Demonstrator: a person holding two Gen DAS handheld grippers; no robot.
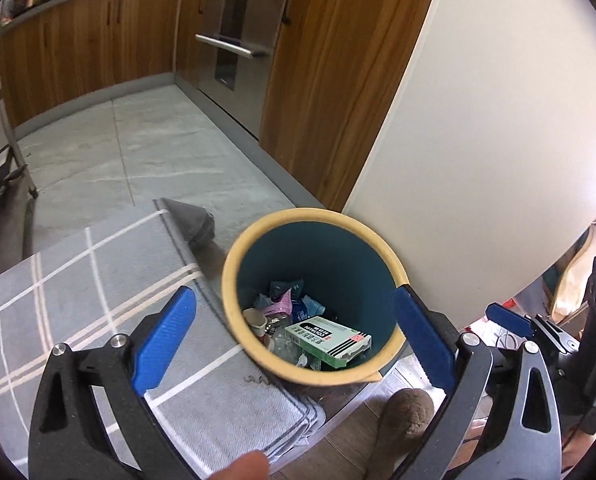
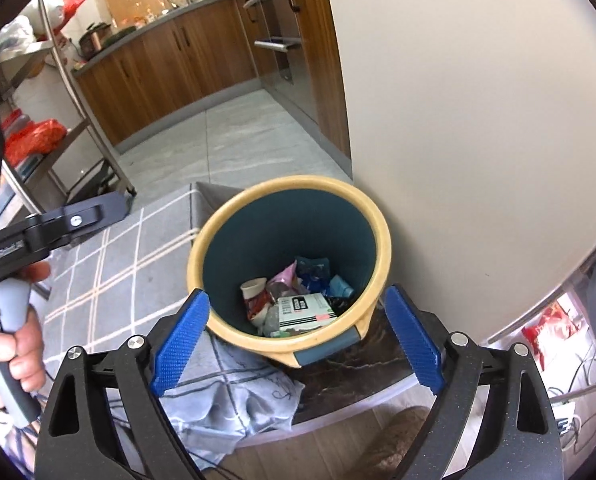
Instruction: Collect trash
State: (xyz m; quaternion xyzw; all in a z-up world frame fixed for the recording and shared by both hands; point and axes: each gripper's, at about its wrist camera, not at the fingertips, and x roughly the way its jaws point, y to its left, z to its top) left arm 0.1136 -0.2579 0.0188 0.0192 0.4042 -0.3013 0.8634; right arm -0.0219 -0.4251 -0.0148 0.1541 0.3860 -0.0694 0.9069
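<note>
Teal bin, crumpled trash beneath green box indistinct.

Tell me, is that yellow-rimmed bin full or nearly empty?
Nearly empty: the bin holds only a shallow layer of trash, including a green box, at its bottom.

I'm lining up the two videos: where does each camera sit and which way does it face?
Left wrist: on the left gripper, looking down into the bin; a fingertip and the right gripper show.
Right wrist: on the right gripper, looking down into the same bin; the left hand shows.
Both share the bin, the green box, the checked mat and open, empty jaws.
</note>
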